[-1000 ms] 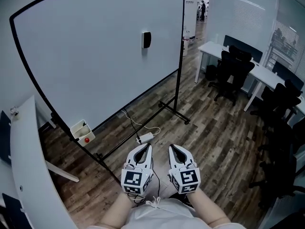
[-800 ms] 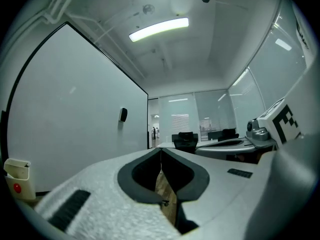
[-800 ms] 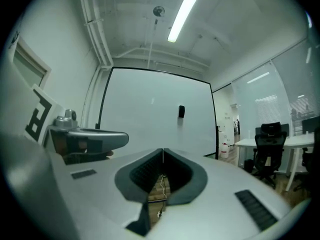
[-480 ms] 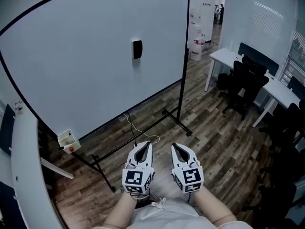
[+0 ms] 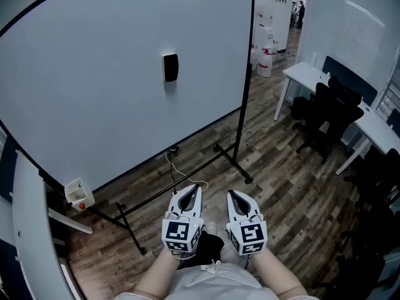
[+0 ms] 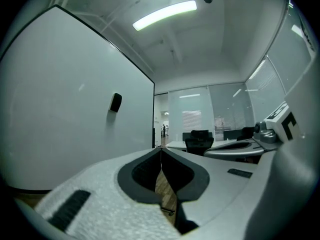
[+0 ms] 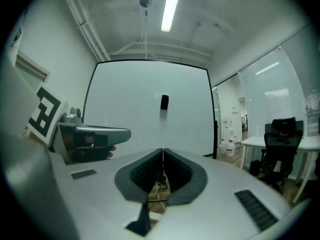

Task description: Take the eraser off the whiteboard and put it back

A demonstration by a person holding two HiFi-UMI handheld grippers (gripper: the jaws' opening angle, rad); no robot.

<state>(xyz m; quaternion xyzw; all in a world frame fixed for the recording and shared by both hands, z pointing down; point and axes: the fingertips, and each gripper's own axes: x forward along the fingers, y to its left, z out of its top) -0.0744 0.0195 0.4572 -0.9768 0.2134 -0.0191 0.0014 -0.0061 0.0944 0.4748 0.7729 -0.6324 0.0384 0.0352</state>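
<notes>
A black eraser (image 5: 170, 67) clings upright to the large whiteboard (image 5: 94, 86), well ahead of both grippers. It also shows as a small dark block, the eraser (image 6: 115, 102) in the left gripper view and the eraser (image 7: 164, 102) in the right gripper view. My left gripper (image 5: 195, 187) and right gripper (image 5: 231, 194) are held side by side close to my body, both pointing roughly level at the board. Each has its jaws shut with nothing between them. The left gripper (image 6: 161, 149) and right gripper (image 7: 163, 149) tips meet in their own views.
The whiteboard stands on a black wheeled frame (image 5: 231, 161) over a wood floor, with a cable and power strip (image 5: 181, 180) under it. A small white marker holder (image 5: 78, 195) hangs at its lower left. White desks with black chairs (image 5: 325, 120) fill the right side.
I have walked closer to the whiteboard: the eraser and board have shifted left and down in the head view. Both grippers stay shut and side by side.
</notes>
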